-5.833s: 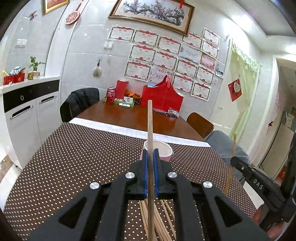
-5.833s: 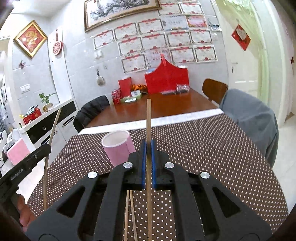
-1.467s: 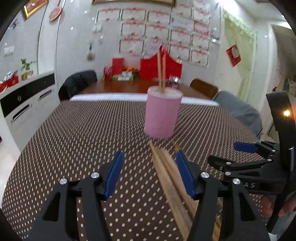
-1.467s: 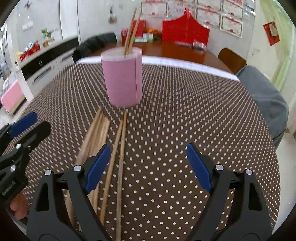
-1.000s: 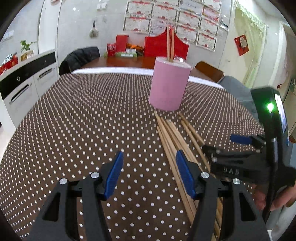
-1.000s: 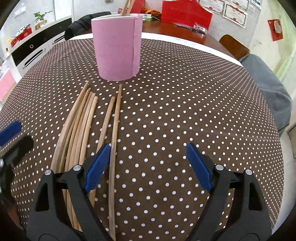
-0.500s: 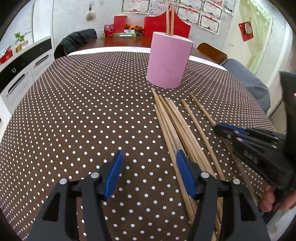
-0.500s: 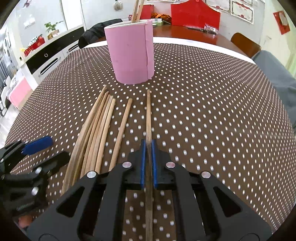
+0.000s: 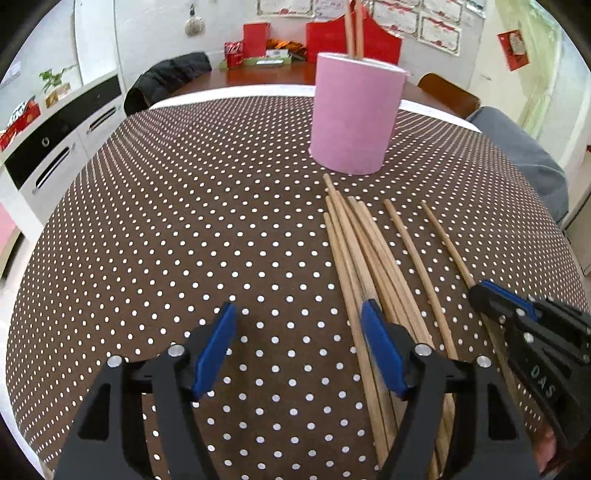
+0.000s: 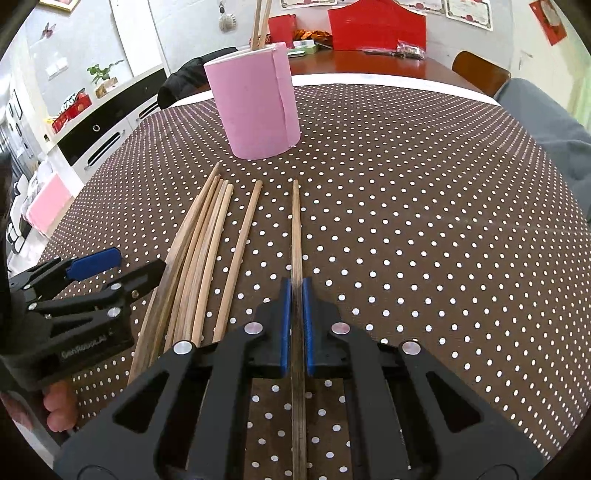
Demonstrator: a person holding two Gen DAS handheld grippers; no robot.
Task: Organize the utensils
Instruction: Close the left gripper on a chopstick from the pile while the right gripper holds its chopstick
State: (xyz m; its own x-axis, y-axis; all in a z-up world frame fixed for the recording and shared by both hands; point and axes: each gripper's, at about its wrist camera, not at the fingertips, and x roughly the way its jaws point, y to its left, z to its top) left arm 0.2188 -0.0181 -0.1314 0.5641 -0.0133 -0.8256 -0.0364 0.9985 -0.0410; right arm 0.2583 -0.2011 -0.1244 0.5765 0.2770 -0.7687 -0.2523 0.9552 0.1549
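The left claw (image 9: pixel 297 347) had just been opening, nothing pinched; the bundle of sticks (image 9: pixel 369 258) lay under its right finger, running ahead toward the cup (image 9: pixel 354 118). The right claw (image 10: pixel 294 325) was clamped on one stick (image 10: pixel 295 229), lying straight along its fingers and pointing toward the cup on the table (image 10: pixel 424 221).

Ahead of us the pink cup (image 9: pixel 354 118) stands upright on the dotted tablecloth (image 9: pixel 166 236), blocking the straight line forward, with 2 chopsticks (image 9: pixel 352 27) rising from it. The loose chopsticks (image 10: pixel 201 243) lie between our 2 grippers. To the left of the left gripper (image 9: pixel 297 343) the cloth is bare; right of the right gripper (image 10: pixel 293 295) we have open cloth too.
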